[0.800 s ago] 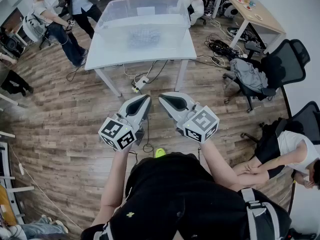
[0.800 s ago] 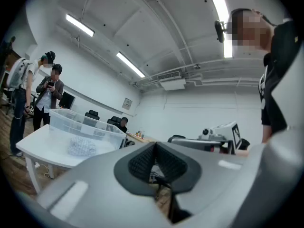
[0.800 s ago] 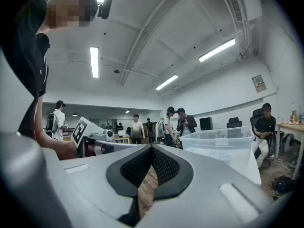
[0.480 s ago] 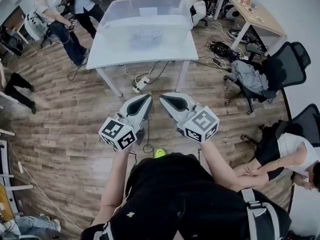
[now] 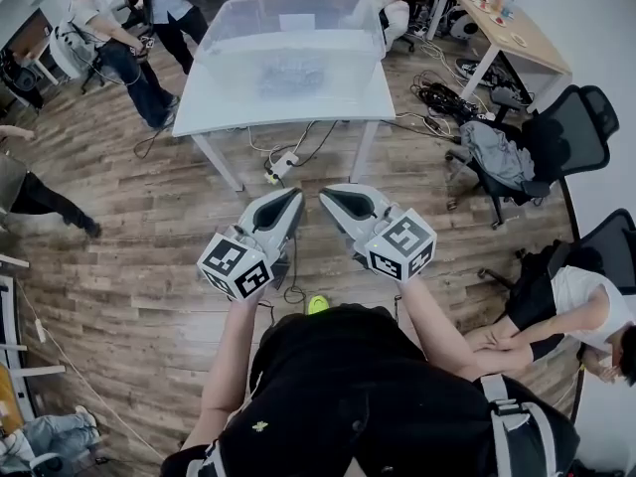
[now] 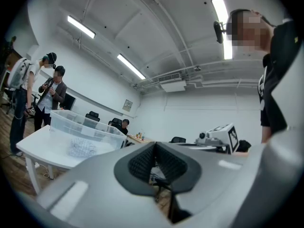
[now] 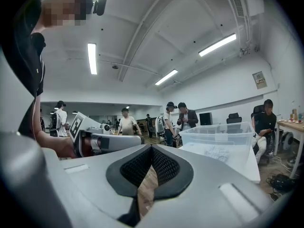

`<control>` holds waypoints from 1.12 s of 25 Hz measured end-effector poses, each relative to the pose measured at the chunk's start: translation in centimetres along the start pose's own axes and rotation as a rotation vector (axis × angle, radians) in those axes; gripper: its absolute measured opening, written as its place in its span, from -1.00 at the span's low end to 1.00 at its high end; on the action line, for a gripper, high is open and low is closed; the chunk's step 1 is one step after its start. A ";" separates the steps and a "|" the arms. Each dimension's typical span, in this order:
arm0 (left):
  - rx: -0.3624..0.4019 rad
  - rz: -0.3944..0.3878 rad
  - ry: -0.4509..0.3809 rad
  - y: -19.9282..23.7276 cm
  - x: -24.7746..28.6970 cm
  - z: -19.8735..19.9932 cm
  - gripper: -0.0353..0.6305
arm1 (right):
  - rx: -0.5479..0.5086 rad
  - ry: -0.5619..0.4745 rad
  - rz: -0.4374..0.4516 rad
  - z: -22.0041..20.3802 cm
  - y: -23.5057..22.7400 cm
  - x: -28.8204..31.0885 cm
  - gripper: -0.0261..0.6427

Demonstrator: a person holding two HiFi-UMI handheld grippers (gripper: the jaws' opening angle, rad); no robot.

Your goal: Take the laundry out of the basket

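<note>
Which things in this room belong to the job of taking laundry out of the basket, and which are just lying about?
Job: clear basket; patterned laundry inside it; white table under it; left gripper and right gripper, jaws shut and empty.
Lying about: black chair; grey jacket; floor cables; power strip; wooden desk.

The right tool (image 7: pixel 151 156) holds nothing, jaws together, basket (image 7: pixel 216 137) beyond.

wood floor (image 5: pixel 149 266), white table (image 5: pixel 288 107), office chairs (image 5: pixel 571 122)
</note>
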State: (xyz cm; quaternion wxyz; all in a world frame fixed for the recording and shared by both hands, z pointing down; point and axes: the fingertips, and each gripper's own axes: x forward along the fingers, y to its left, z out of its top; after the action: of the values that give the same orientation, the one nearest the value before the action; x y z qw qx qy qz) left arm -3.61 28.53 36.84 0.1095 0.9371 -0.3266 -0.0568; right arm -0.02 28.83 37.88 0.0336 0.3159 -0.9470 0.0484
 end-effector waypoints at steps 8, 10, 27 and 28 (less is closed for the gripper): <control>-0.006 -0.006 -0.004 0.4 0.1 -0.4 -0.88 | -0.009 0.033 -0.005 -1.1 -0.3 0.2 -0.92; -0.006 -0.009 -0.001 0.6 0.2 -0.5 -0.88 | -0.015 0.041 -0.012 -1.3 -0.5 0.5 -0.92; -0.040 -0.024 0.019 2.2 1.0 -1.9 -0.88 | 0.014 0.065 -0.038 -2.4 -2.4 1.9 -0.92; -0.035 -0.017 0.023 2.4 1.3 -2.0 -0.88 | 0.020 0.067 -0.038 -2.6 -2.7 2.0 -0.92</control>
State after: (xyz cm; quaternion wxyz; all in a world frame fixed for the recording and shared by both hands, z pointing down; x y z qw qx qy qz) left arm -3.71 26.26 39.35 0.1292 0.9383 -0.3163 -0.0526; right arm 0.12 25.74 40.80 0.0632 0.3326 -0.9385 0.0678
